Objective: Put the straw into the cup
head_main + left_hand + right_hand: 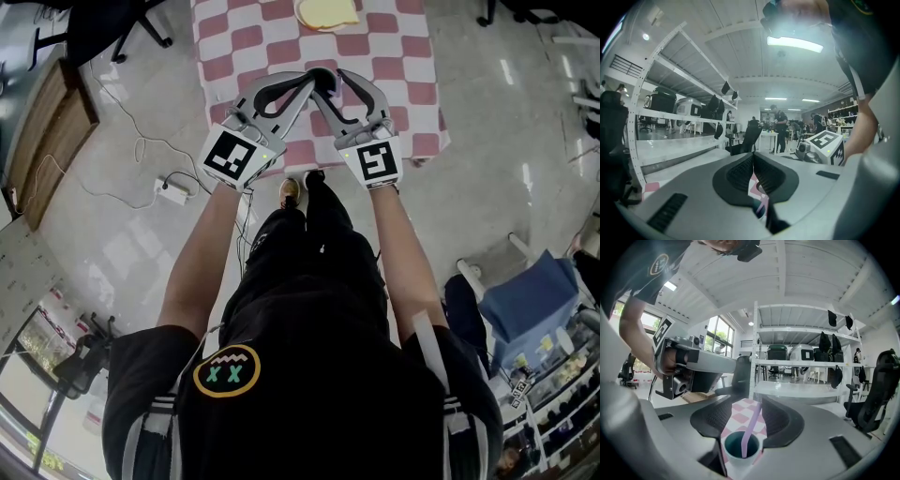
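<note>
Straw [751, 427] leans in cup [739, 466] between parted jaws of right hand-held gripper [749, 403].

Worktop [403, 56] cloth in pink-and-white check, lilac straw [751, 427], cup [733, 446] on the worktop white outside and teal inside, pale yellow item [326, 11] at the worktop's far edge, grey right gripper [751, 401], black ribbed fingers [783, 420]

On the worktop [394, 56], low between the parted jaws of the right tongs [749, 401]: cup [742, 448], with straw [751, 430] in it, leaning away toward the jaw tips. Just left of these, the left tongs [753, 157]. Well beyond both, on the worktop's far end, a flat object [326, 11].
</note>
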A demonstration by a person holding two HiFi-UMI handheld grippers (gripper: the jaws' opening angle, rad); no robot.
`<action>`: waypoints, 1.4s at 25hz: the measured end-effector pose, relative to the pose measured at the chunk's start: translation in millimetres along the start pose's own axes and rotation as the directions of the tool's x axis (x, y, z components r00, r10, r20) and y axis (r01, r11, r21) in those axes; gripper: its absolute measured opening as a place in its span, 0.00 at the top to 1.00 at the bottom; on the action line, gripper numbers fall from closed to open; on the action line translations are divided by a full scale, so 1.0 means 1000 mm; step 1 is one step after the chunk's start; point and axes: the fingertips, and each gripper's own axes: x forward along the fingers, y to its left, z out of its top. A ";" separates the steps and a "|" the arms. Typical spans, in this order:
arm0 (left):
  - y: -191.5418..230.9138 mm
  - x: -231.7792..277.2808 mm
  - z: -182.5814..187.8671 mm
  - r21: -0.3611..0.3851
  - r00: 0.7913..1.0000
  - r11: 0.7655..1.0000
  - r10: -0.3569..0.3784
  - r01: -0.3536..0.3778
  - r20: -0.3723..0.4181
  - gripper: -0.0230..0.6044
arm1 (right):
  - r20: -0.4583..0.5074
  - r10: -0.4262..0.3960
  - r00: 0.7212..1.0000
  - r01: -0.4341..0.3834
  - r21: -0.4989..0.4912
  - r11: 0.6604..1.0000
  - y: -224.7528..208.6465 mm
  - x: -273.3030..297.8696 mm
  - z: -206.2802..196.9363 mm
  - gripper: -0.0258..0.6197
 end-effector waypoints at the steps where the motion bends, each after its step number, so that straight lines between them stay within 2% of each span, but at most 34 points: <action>1: 0.000 -0.002 0.003 0.004 1.000 1.000 0.001 -0.001 -0.003 0.93 | 0.009 -0.003 1.000 0.003 -0.009 1.000 0.001 -0.001 0.005 0.61; 7: -0.007 -0.019 0.023 0.004 1.000 1.000 -0.006 0.006 0.001 0.93 | 0.102 -0.024 0.994 0.030 -0.059 0.998 0.010 -0.014 0.047 0.60; 12: -0.024 -0.038 0.039 0.011 0.999 0.999 -0.046 0.046 0.024 0.93 | 0.151 -0.067 0.986 0.074 -0.044 0.996 0.024 -0.036 0.083 0.60; 15: -0.034 -0.051 0.046 0.014 0.998 0.998 -0.055 0.054 0.015 0.93 | 0.164 -0.084 0.983 0.092 -0.043 0.995 0.034 -0.049 0.099 0.60; 25: -0.073 -0.107 0.073 0.030 0.995 0.996 -0.080 0.079 0.053 0.93 | 0.171 -0.113 0.979 0.125 -0.065 0.990 0.087 -0.101 0.133 0.63; 30: -0.093 -0.136 0.083 0.045 0.993 0.995 -0.097 0.094 0.069 0.93 | 0.178 -0.132 0.975 0.148 -0.078 0.986 0.119 -0.122 0.145 0.71; 35: -0.113 -0.163 0.091 0.061 0.989 0.992 -0.119 0.114 0.086 0.93 | 0.192 -0.149 0.970 0.168 -0.091 0.982 0.149 -0.141 0.159 0.85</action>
